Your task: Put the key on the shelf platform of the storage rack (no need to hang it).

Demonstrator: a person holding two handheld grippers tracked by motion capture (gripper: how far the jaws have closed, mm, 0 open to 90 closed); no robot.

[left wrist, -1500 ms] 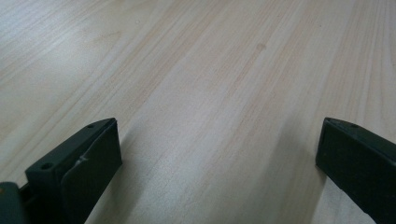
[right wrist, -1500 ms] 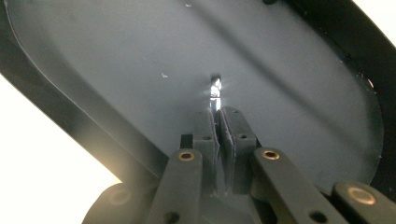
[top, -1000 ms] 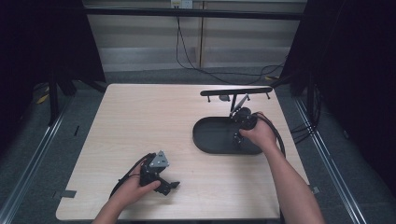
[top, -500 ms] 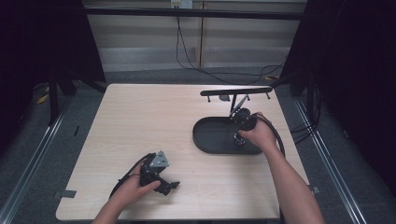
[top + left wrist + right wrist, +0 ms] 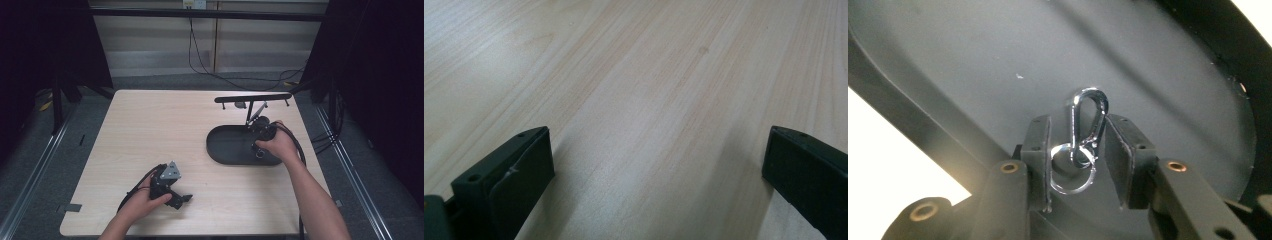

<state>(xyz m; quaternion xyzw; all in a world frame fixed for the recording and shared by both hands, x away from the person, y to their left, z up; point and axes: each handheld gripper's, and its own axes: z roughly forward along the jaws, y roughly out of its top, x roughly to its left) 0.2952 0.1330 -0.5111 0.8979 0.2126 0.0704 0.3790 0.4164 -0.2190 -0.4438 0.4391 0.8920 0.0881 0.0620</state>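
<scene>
A silver carabiner clip with a key ring (image 5: 1083, 131) lies on the floor of a black oval tray (image 5: 998, 60). My right gripper (image 5: 1079, 122) points down into the tray, its two jaws pressed against the clip's sides. From above, this gripper (image 5: 261, 131) sits over the tray's (image 5: 227, 145) right end, under the person's hand. My left gripper (image 5: 186, 199) rests low near the table's front left, held by the other hand. Its jaws (image 5: 659, 132) stand wide open over bare wood with nothing between them.
A black stand with a horizontal bar (image 5: 252, 98) rises just behind the tray, with small hooks hanging under it. The light wooden table (image 5: 150, 130) is ringed by dark curtains and metal rails. Cables trail from both grippers.
</scene>
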